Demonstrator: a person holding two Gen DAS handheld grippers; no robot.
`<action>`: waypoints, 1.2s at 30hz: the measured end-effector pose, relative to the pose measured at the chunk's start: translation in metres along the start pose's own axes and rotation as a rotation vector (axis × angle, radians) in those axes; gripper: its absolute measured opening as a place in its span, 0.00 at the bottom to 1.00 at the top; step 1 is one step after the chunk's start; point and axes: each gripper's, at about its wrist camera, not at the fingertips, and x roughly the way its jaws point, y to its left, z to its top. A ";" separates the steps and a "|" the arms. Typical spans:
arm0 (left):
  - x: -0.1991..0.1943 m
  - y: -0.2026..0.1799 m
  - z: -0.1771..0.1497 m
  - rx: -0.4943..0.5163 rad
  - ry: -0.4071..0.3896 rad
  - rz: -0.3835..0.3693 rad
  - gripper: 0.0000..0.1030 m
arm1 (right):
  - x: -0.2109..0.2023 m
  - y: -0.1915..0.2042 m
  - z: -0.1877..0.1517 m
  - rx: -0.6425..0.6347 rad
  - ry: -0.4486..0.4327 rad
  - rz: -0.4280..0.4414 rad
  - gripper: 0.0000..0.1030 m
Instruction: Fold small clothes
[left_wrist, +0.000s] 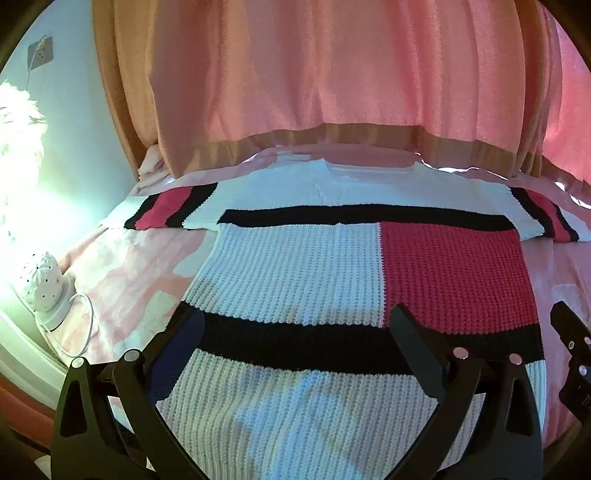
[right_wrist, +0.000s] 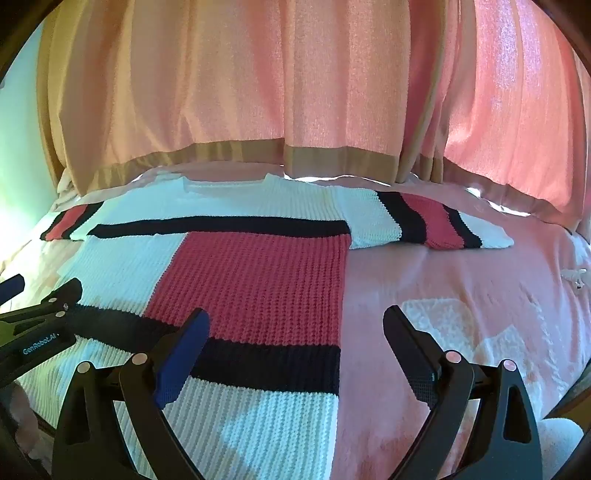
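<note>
A knitted sweater (left_wrist: 295, 266) in white, black and red blocks lies flat on the bed, neck towards the curtain, with both striped sleeves (left_wrist: 166, 212) spread out sideways. My left gripper (left_wrist: 295, 328) hovers open over the black band near the hem, nothing between its fingers. My right gripper (right_wrist: 295, 325) is open over the sweater's (right_wrist: 258, 280) right edge, one finger above the knit and the other above the bed cover. Each gripper shows in the other's view: the right gripper (left_wrist: 569, 332) at the right edge, the left gripper (right_wrist: 40, 290) at the left edge.
A pink bed cover (right_wrist: 461, 288) lies under the sweater. Pink curtains (left_wrist: 332, 74) hang along the far side. A white perforated lamp (left_wrist: 40, 284) with a cable stands at the left bed edge, below a wall socket (left_wrist: 40, 51). A small white object (right_wrist: 574, 278) lies far right.
</note>
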 end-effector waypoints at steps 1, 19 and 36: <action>0.000 0.000 0.000 0.001 0.000 0.005 0.95 | 0.000 0.000 0.000 -0.001 -0.002 0.000 0.91; 0.002 0.003 -0.001 0.004 0.003 0.014 0.95 | -0.001 0.003 0.003 0.006 0.005 0.006 0.91; 0.003 0.002 -0.001 0.005 0.003 0.018 0.95 | -0.002 0.004 0.004 0.004 0.004 0.006 0.91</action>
